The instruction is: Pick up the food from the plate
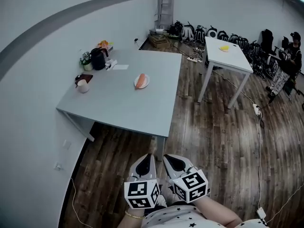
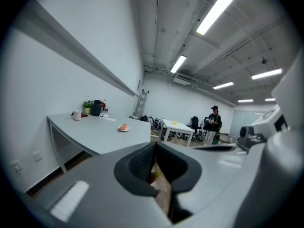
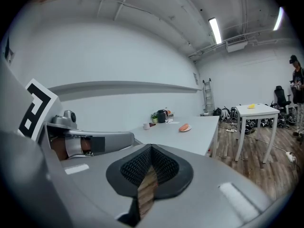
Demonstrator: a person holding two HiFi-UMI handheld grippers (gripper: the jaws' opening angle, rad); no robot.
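Note:
An orange piece of food (image 1: pixel 140 80) lies on a small white plate (image 1: pixel 147 81) near the middle of the grey table (image 1: pixel 123 108), far ahead of me. Both grippers hang low over the wooden floor, short of the table's near edge. My left gripper (image 1: pixel 149 156) is shut with nothing in it, and my right gripper (image 1: pixel 167 158) beside it looks shut and empty too. The left gripper view shows its jaws (image 2: pixel 155 144) closed, with the food (image 2: pixel 123 127) far off on the table. In the right gripper view the jaws (image 3: pixel 151 147) meet at the tip, and the food (image 3: pixel 184 127) is distant.
On the table's far left stand a white mug (image 1: pixel 83 86), a black kettle (image 1: pixel 98 59) and a small plant (image 1: pixel 86 61). A white side table (image 1: pixel 232 58) with a yellow item (image 1: pixel 224 48) stands to the right. A person (image 1: pixel 287 65) stands beyond it. Cables and a power strip (image 1: pixel 257 109) lie on the floor.

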